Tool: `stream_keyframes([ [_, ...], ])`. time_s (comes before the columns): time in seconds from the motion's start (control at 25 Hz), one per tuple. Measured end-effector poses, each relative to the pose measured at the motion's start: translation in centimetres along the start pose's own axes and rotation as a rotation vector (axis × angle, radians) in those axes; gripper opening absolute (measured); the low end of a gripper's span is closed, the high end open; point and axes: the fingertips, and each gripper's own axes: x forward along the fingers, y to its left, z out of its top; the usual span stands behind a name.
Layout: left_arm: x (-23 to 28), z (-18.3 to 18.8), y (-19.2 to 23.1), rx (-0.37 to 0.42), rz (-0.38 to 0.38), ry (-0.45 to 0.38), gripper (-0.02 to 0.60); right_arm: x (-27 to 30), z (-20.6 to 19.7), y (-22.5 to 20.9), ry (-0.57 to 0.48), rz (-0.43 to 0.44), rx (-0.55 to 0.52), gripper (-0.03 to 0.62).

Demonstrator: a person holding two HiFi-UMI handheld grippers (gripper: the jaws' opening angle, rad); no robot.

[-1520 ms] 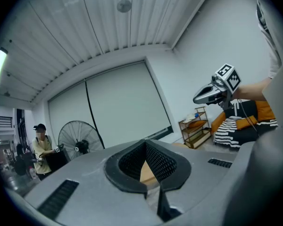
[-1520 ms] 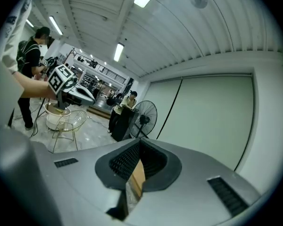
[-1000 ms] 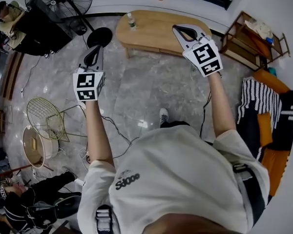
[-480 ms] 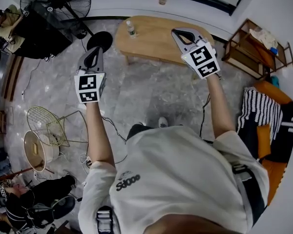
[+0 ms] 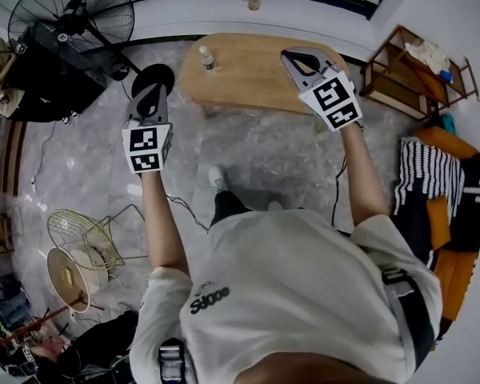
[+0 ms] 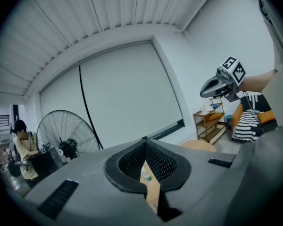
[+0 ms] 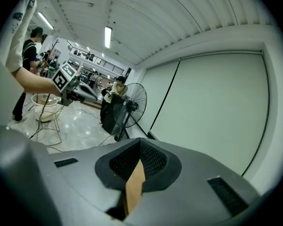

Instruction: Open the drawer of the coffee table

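Observation:
The oval wooden coffee table (image 5: 248,70) stands ahead on the marble floor, with a small bottle (image 5: 206,57) on its left end. No drawer front can be made out from here. My left gripper (image 5: 152,90) is shut and empty, held in the air short of the table's left end. My right gripper (image 5: 289,54) is also shut and empty, its tip over the table's right part. In the left gripper view, table wood and the bottle (image 6: 147,177) show through the gap of the jaws. In the right gripper view, only table wood (image 7: 134,185) shows there.
A standing fan (image 5: 72,18) with a round black base (image 5: 154,77) is at the far left of the table. A wooden shelf (image 5: 408,66) stands right of it, and a couch with striped cushions (image 5: 444,190) lies at the right. A wire basket (image 5: 84,238) and cables lie behind on the left.
The person has walked towards the coffee table, which now lies closer below both grippers. Both grippers moved forward with them and stayed shut.

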Motion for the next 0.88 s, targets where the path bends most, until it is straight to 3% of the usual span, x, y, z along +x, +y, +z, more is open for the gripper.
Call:
stream_keyframes([
  [0.24, 8.3, -1.7, 8.6, 0.015, -0.068, -0.013, 0.017, 7.8, 2.1, -2.4, 0.032, -0.111, 0.013, 0.005],
  [0.52, 16.3, -3.1, 16.5, 0.017, -0.115, -0.035, 0.017, 14.7, 3.0, -5.7, 0.017, -0.227, 0.099, 0.005],
  [0.72, 20.1, -5.2, 18.5, 0.023, -0.173, -0.050, 0.017, 18.3, 2.1, -7.2, 0.018, -0.254, 0.131, 0.005],
  [0.88, 21.6, -7.0, 17.7, 0.050, -0.186, -0.042, 0.017, 19.2, -0.8, -7.8, 0.030, -0.283, 0.149, 0.005],
])
